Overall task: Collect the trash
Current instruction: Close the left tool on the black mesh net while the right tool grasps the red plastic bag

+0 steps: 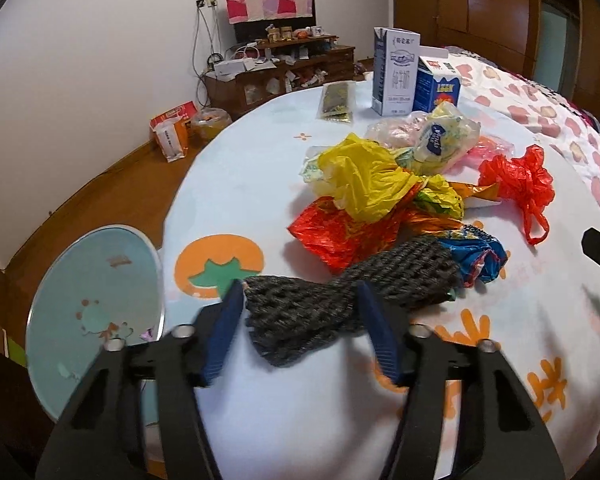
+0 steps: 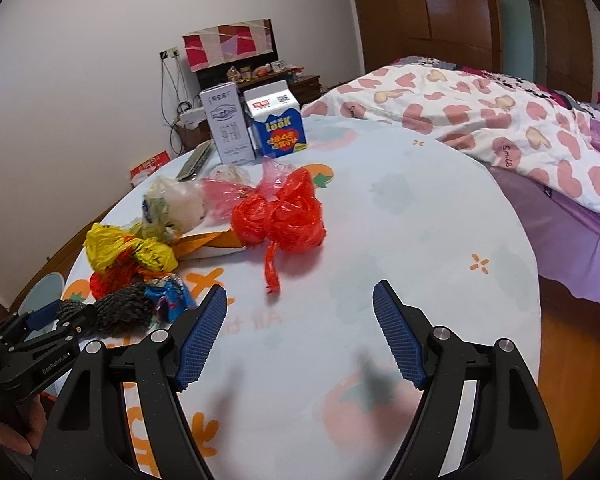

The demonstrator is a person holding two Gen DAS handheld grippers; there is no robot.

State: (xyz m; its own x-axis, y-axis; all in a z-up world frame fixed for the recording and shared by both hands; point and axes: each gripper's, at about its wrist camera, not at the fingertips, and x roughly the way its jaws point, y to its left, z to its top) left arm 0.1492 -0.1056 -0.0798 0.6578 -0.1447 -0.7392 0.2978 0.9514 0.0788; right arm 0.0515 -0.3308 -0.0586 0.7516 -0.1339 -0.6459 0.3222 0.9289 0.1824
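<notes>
A dark grey foam net sleeve (image 1: 300, 316) lies at the near edge of a trash pile on the round table (image 1: 260, 184). My left gripper (image 1: 300, 292) is shut on its left half; both blue pads press its sides and the net is pinched in at the right pad. Behind it lie a yellow bag (image 1: 364, 176), a red wrapper (image 1: 332, 236), a blue wrapper (image 1: 476, 256) and a knotted red plastic bag (image 1: 516, 184). In the right wrist view my right gripper (image 2: 300, 296) hangs open over bare cloth, a short way in front of the red bag (image 2: 280, 216). The left gripper (image 2: 56, 318) and the net (image 2: 116, 312) show at the far left.
Two milk cartons (image 1: 394, 72) (image 1: 436, 84) and a flat dark packet (image 1: 336, 102) stand at the table's far side. A round light-blue stool top (image 1: 92, 292) sits left of the table. A bed with a heart-print quilt (image 2: 500, 128) runs along the right.
</notes>
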